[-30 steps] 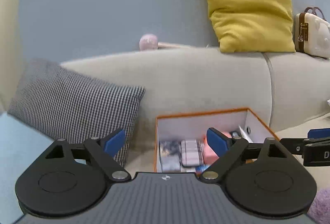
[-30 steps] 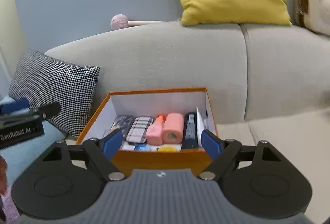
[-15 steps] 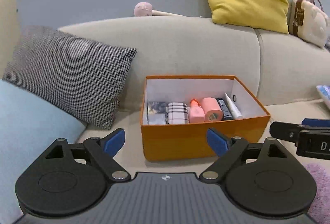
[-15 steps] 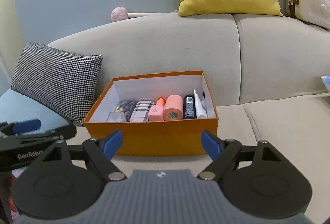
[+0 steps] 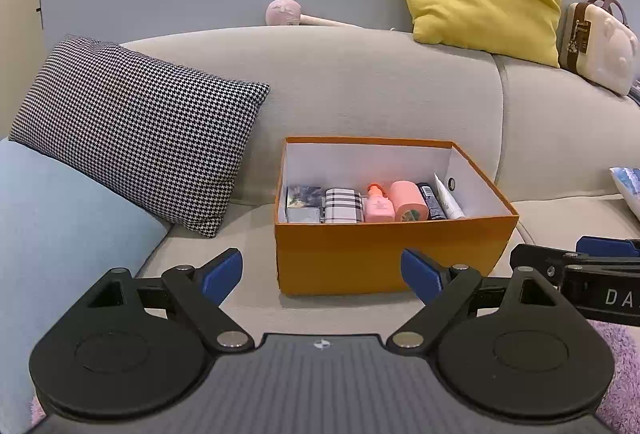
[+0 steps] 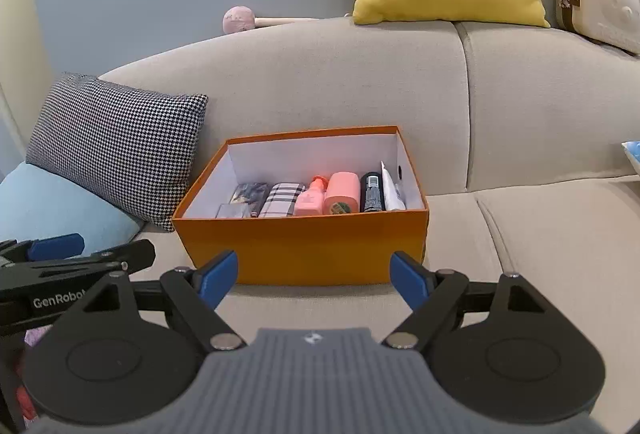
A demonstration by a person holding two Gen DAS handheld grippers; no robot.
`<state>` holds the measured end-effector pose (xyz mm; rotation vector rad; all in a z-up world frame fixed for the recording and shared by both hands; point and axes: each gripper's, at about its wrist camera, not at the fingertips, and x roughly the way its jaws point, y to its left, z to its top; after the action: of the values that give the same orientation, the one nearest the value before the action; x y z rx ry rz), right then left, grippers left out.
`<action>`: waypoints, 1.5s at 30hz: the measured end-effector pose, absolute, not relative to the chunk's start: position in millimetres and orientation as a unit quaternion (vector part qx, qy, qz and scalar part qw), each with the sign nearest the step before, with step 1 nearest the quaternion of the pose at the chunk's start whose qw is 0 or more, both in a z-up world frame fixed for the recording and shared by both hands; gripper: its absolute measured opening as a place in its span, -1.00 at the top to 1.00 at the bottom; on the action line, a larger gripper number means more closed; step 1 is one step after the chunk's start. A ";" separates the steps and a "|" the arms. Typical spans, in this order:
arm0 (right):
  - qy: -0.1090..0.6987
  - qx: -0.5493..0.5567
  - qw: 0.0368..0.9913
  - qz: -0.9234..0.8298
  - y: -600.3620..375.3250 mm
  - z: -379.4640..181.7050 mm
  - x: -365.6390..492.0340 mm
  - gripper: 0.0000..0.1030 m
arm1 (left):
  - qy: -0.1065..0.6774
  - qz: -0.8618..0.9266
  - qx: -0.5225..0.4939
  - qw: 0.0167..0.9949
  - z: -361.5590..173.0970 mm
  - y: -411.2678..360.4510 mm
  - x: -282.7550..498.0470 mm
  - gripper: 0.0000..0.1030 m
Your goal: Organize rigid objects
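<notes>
Jaws of both grippers spread empty before orange box (image 5: 392, 254) lined with toiletries.

Both wrist views near, facing orange box (image 5: 384, 254)

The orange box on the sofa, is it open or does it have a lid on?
Open. The orange box has no lid; its white inside shows, with a pink bottle lying among other items.
</notes>
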<state>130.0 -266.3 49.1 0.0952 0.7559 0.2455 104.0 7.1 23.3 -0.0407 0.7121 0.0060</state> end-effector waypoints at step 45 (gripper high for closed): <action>0.373 0.021 0.918 0.132 -261.0 47.5 123.0 -0.63 | 0.336 -0.009 -0.010 0.942 25.0 13.1 96.8 -1.00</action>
<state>123.0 -261.0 47.5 0.0429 0.7678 0.2725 96.8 13.1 25.0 -0.0206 0.6854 -0.0190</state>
